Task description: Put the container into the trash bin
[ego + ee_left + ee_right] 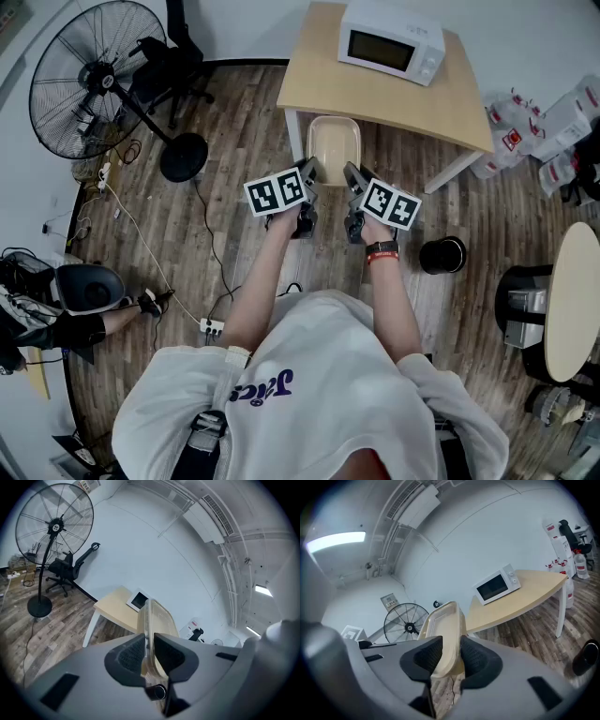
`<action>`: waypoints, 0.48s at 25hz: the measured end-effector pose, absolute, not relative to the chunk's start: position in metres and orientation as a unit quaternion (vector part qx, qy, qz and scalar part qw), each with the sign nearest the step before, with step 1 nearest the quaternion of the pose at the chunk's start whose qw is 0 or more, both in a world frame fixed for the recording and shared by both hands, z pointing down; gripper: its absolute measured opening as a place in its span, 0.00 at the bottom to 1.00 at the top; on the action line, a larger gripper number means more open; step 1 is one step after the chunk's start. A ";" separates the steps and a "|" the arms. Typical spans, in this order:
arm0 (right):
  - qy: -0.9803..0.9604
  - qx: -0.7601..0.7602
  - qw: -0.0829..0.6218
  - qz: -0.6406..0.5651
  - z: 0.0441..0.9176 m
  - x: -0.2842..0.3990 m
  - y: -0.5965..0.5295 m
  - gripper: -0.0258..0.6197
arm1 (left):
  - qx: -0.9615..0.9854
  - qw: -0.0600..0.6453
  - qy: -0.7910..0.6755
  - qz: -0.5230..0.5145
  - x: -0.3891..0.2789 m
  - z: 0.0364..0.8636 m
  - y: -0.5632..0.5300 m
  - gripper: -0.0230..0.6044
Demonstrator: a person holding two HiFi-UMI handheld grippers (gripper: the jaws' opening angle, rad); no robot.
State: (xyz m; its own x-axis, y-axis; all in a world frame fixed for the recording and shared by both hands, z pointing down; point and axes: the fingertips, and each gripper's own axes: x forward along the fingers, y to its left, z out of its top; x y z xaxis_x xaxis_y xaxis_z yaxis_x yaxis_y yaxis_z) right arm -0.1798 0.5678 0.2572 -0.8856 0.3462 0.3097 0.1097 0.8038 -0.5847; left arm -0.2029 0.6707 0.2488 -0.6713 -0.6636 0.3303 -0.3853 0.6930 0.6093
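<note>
- Two grippers share one load: the left gripper (150, 637) and the right gripper (451, 639) both clamp the beige container (334, 145).
- In the left gripper view, the jaws stand close together, with the pads pressed on a thin edge of the container. The container rises from them toward 12 o'clock.
- In the right gripper view, the jaws stand wider and bite on a thicker part of the container's rim and wall. The tub leans from them toward 11 o'clock.
- In the head view, the container hangs in the air at 12 o'clock from the person (319, 394), with its open side up. The left gripper grips its corner at 7 o'clock and the right gripper its corner at 5 o'clock.
- Past the container at 12 o'clock, its far end overlaps the near edge of the wooden table (441, 108).
- On that table, a white microwave (391, 39) sits toward the far edge.
- The black trash bin (442, 255) stands upright on the wood-pattern floor (234, 178), at 4 o'clock from the right gripper and apart from the container.
- A large standing fan (94, 80) fills the 10 o'clock part of the head view, with a black office chair (169, 66) just beside it at 3 o'clock.
- A pale round table (572, 300) shows at the 3 o'clock edge.
</note>
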 end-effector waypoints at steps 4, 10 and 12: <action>-0.927 -0.142 0.203 0.283 0.258 -0.170 0.566 0.26 | 0.296 0.271 -0.881 -0.249 -0.193 0.250 0.668 0.14; -0.929 -0.151 0.198 0.272 0.253 -0.158 0.553 0.26 | 0.295 0.270 -0.885 -0.239 -0.184 0.244 0.652 0.14; -0.931 -0.151 0.200 0.266 0.251 -0.150 0.541 0.26 | 0.299 0.272 -0.883 -0.237 -0.177 0.243 0.640 0.14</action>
